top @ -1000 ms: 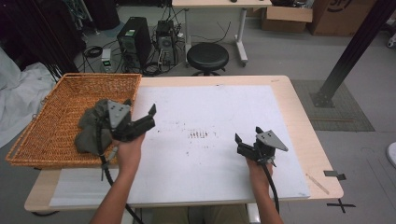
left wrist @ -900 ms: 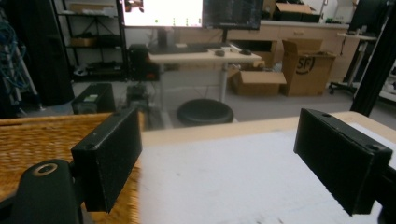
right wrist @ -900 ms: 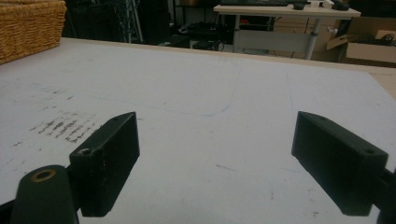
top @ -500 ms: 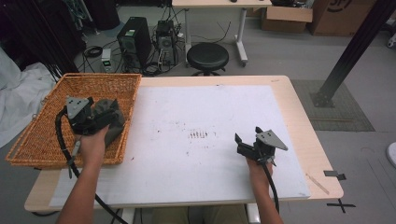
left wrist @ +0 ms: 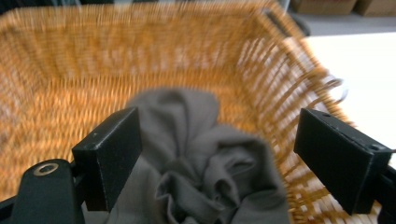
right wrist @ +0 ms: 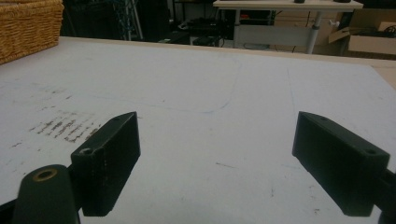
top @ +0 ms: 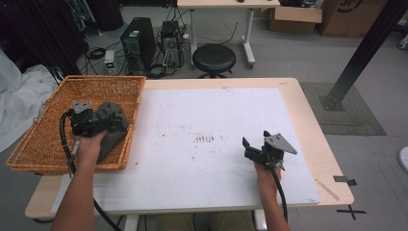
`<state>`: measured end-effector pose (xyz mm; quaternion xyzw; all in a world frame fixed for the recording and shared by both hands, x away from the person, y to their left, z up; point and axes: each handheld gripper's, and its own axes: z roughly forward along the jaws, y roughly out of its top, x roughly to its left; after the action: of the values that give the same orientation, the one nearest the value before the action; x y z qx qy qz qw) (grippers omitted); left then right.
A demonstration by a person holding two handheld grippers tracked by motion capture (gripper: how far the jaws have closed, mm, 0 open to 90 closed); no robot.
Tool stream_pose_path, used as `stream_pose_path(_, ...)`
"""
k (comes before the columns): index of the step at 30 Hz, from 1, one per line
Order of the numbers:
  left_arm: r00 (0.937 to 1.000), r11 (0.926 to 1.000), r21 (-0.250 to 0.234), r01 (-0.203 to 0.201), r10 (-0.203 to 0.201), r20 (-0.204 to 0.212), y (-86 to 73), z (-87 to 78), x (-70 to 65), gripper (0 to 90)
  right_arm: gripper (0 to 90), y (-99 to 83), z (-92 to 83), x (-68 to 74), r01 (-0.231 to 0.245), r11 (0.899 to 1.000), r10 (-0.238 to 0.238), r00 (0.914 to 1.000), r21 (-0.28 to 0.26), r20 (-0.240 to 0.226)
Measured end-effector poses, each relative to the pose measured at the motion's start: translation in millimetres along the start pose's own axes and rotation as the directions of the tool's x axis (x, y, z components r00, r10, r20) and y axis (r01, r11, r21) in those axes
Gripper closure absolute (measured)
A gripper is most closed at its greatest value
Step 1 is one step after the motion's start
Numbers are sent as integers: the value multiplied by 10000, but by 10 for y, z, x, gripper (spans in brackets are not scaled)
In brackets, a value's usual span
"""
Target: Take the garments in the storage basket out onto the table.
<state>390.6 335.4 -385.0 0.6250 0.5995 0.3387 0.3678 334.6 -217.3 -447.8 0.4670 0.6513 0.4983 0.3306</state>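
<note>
Wide table (top: 308,110) with a white sheet (top: 216,115) over most of the top, smudged with dark marks (top: 206,139) near the middle. Woven wicker basket (top: 43,139) at about 9 o'clock on the table, against the left edge. Inside the basket, toward its 3 o'clock wall, a crumpled grey cloth (top: 113,126); in the left gripper view the same grey cloth (left wrist: 201,158) bunched on the basket floor, close under the woven wall (left wrist: 289,93). Left hand-held gripper (top: 85,119) low in the basket, right at the cloth's 9 o'clock side, jaws spread wide with the cloth lying loose between them and neither jaw pressing it. Right hand-held gripper (top: 257,148) at about 4 o'clock on the table, well apart from basket and cloth, over bare white sheet, jaws likewise spread wide with nothing between them. Smudges (right wrist: 60,126) at 9 o'clock in the right gripper view, basket corner (right wrist: 28,28) at 10 o'clock.
</note>
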Motion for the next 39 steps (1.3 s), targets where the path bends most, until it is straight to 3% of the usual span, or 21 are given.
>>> stream_pose_path(2,9998,9988,487,46,-36,-218,-34,92,22,158,149,0,-2,-4,-14,10000,14,10000,-6,-18)
stream_pose_path(4,9997,9977,679,89,-72,-248,-43,123,28,159,150,-2,-4,1,5,10000,-6,10000,-33,-36)
stream_pose_path(6,9990,9929,1153,308,-267,-369,-77,187,54,158,150,-1,-3,2,64,10000,-64,10000,-26,-31)
stream_pose_path(9,9941,9743,2044,947,-815,-719,-135,293,113,158,150,0,2,4,64,10000,-64,10000,27,-43)
stream_pose_path(11,9923,9516,2854,1136,-941,-810,-192,389,118,155,150,-1,0,4,58,10000,-58,10000,8,-21)
stream_pose_path(12,9922,9404,3231,1058,-784,-968,-221,442,104,155,150,-1,0,4,58,10000,-58,10000,8,-21)
stream_pose_path(14,9946,9380,3426,520,-177,-1023,-242,488,51,127,151,0,3,6,67,10000,-67,10000,39,-23)
stream_pose_path(15,9952,9373,3458,437,-105,-972,-245,502,42,65,151,0,3,6,69,10000,-69,10000,39,-27)
stream_pose_path(18,9965,9376,3445,481,-217,-802,-246,517,61,45,151,0,4,0,24,10000,-24,10000,39,-49)
stream_pose_path(20,9954,9349,3528,385,-48,-959,-237,523,52,58,151,1,5,0,32,10000,-31,10000,54,-47)
stream_pose_path(21,9946,9338,3567,262,116,-1033,-228,517,48,140,152,3,8,1,44,9999,-43,10000,93,-44)
stream_pose_path(22,9941,9346,3548,246,145,-1071,-221,511,43,140,152,3,8,1,44,9999,-43,10000,93,-44)
stream_pose_path(25,9904,9344,3554,235,267,-1358,-189,455,60,491,151,3,9,-2,14,9999,-14,10000,107,-42)
stream_pose_path(26,9899,9355,3527,227,283,-1390,-183,436,69,491,152,3,9,-2,16,9999,-16,10000,104,-46)
stream_pose_path(27,9901,9365,3496,255,245,-1380,-182,424,76,609,152,3,9,-2,22,9999,-21,10000,99,-37)
stream_pose_path(31,9923,9406,3363,468,-52,-1236,-170,394,103,672,151,2,6,-5,-33,10000,33,10000,83,-48)
stream_pose_path(34,9939,9465,3178,563,-229,-1080,-147,365,103,690,151,2,6,-14,-97,9999,97,9999,77,-82)
stream_pose_path(37,9939,9608,2612,934,-746,-813,-116,301,125,691,151,2,5,-18,-134,9999,134,9999,57,-84)
stream_pose_path(39,9936,9690,2248,1023,-886,-705,-96,256,133,692,150,3,6,-28,-188,9998,189,9998,76,-112)
